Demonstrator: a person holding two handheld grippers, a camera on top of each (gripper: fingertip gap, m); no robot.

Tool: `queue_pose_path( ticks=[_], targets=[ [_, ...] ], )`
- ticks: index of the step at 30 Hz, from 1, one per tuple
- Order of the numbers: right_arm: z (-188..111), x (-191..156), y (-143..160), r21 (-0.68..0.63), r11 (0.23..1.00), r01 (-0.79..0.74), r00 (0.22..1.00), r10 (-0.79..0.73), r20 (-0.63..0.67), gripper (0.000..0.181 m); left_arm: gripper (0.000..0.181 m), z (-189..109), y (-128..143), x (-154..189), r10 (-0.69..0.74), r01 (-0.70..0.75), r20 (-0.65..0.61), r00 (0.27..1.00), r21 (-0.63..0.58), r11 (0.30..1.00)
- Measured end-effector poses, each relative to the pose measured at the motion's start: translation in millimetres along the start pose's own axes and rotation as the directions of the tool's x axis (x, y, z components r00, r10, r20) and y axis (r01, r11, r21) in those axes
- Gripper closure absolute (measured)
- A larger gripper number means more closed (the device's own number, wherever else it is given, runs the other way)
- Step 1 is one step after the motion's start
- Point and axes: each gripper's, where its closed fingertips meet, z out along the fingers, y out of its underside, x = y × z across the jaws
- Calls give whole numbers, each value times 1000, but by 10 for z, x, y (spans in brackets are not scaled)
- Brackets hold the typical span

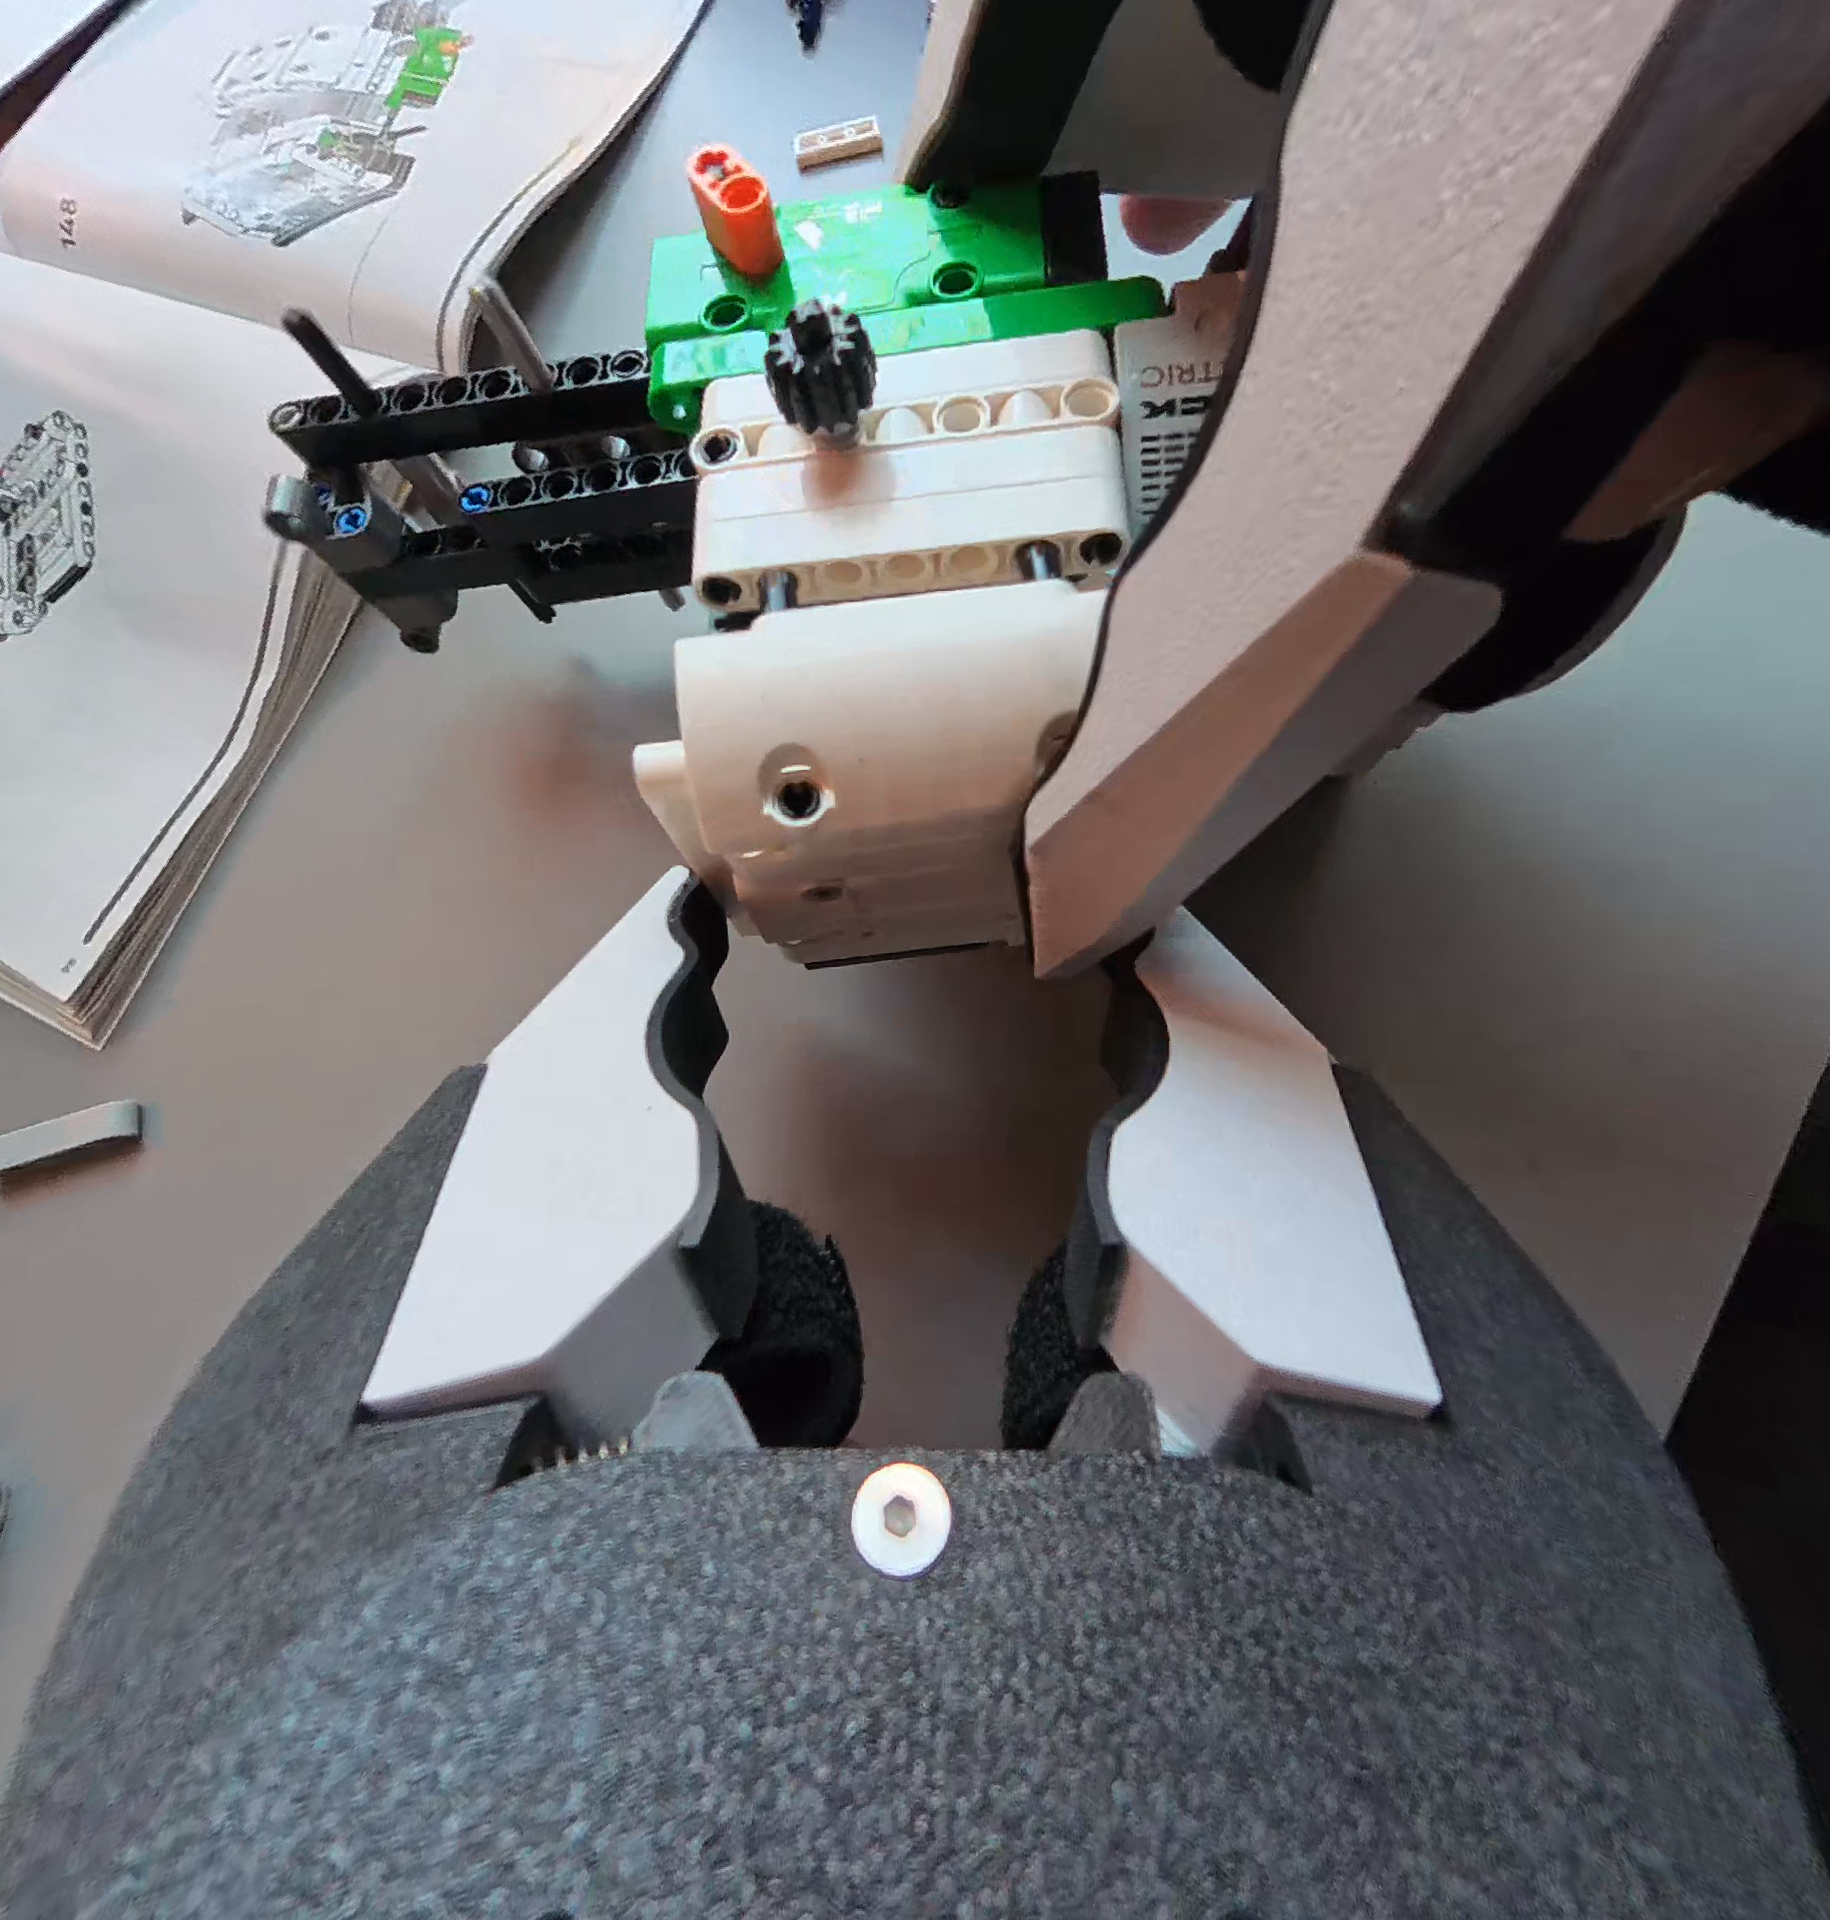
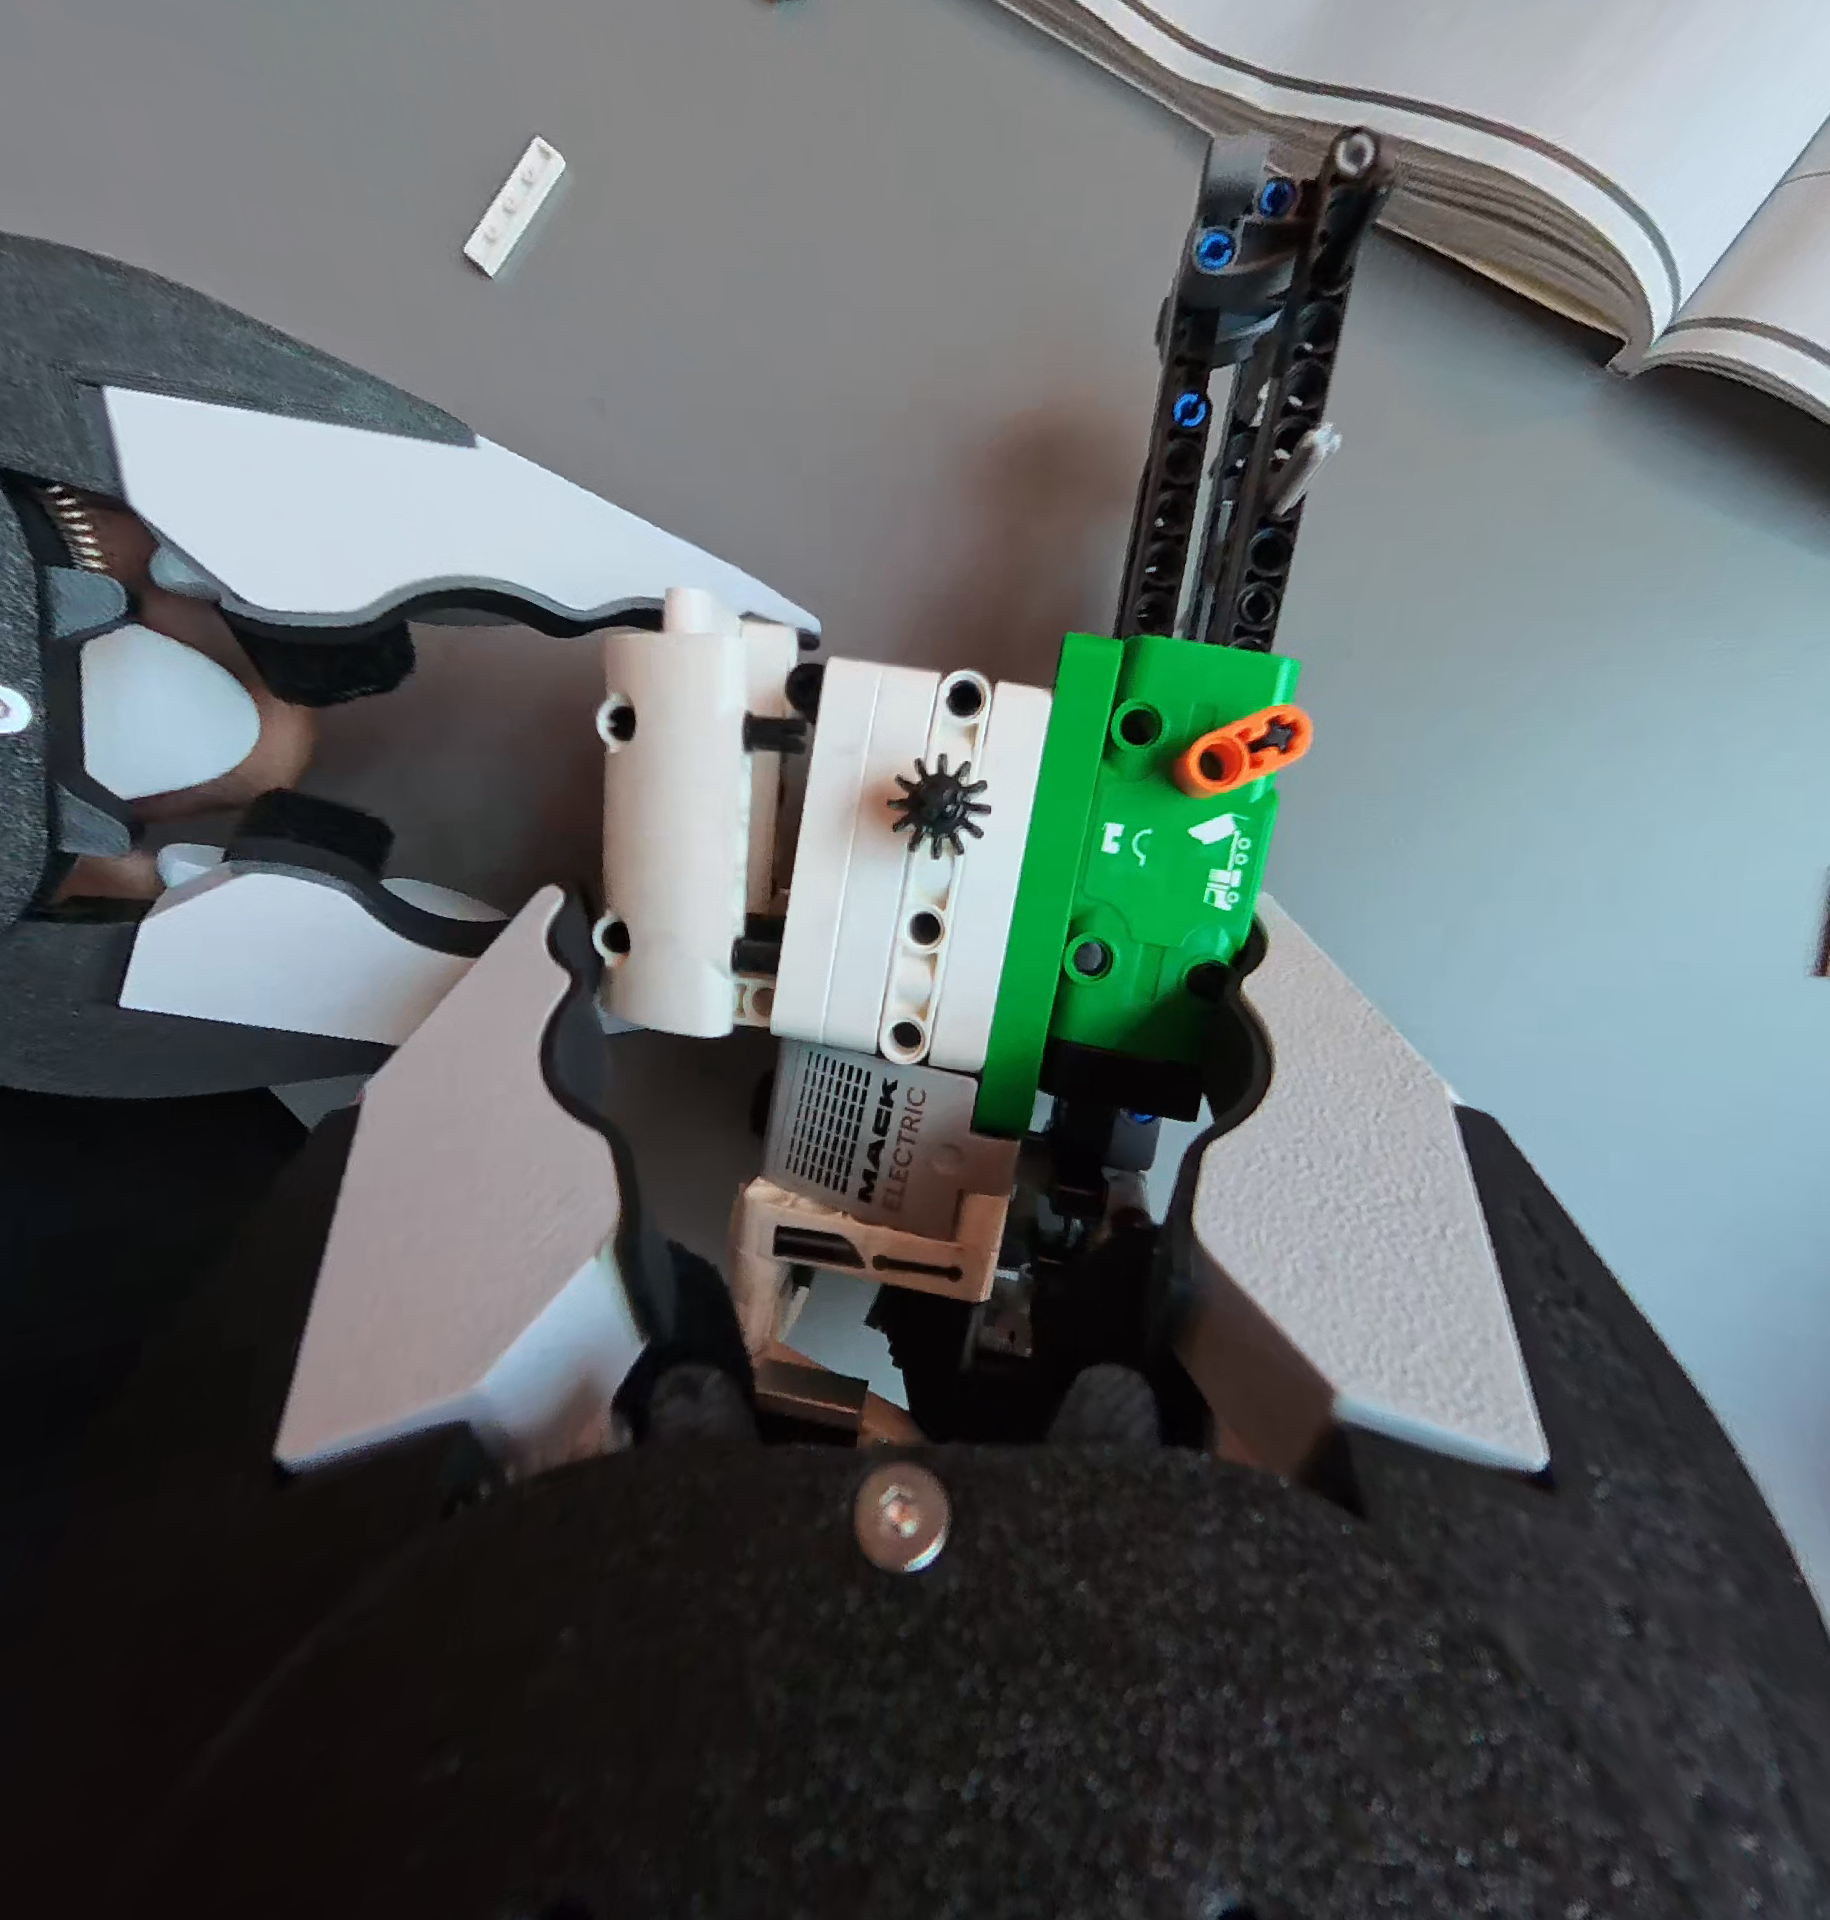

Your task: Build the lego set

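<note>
White and green plastic make up the lego assembly [image 2: 932,873] that I hold above the grey counter [image 2: 786,312], with its black beam frame [image 2: 1243,436] pointing towards the open instruction book [image 2: 1513,156] at the far edge. My right gripper [image 2: 906,1018] is clamped on the assembly, one finger against the white block side and the other against the green housing [image 2: 1150,862], jaws spread wide enough to take the whole body. My left gripper [image 1: 911,945] comes in at the white end panel [image 1: 869,748]; its jaws stand partly apart, the tips touching or just beside that panel's lower edge, and I cannot tell whether they really pinch it.

I judge the main risk to be that white end panel: it sits out on black pins, so a skewed push from the left could jam it or pop it off. Squeezing harder on the right could also twist the body, since the long beam frame hangs unsupported. The black gear [image 2: 937,805] and orange connector [image 2: 1243,750] stand proud and could be knocked by a stray finger. Loose small pieces [image 2: 514,206] lie on the counter nearby.
</note>
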Motion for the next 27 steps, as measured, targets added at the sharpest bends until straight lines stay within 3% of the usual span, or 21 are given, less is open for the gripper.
queue_pose_path(
  ticks=[5, 27],
  targets=[
    [11, -8, -3, 4, 1000, -30, 999, 30, 17, 64, 108, 10, 46, 41, -17, 12, -83, 996, -58, 998],
    [-5, 34, -27, 6, 992, -128, 988, 127, 87, 71, 109, 23, -13, -28, 19, -28, -110, 994, -80, 996]
  ],
)
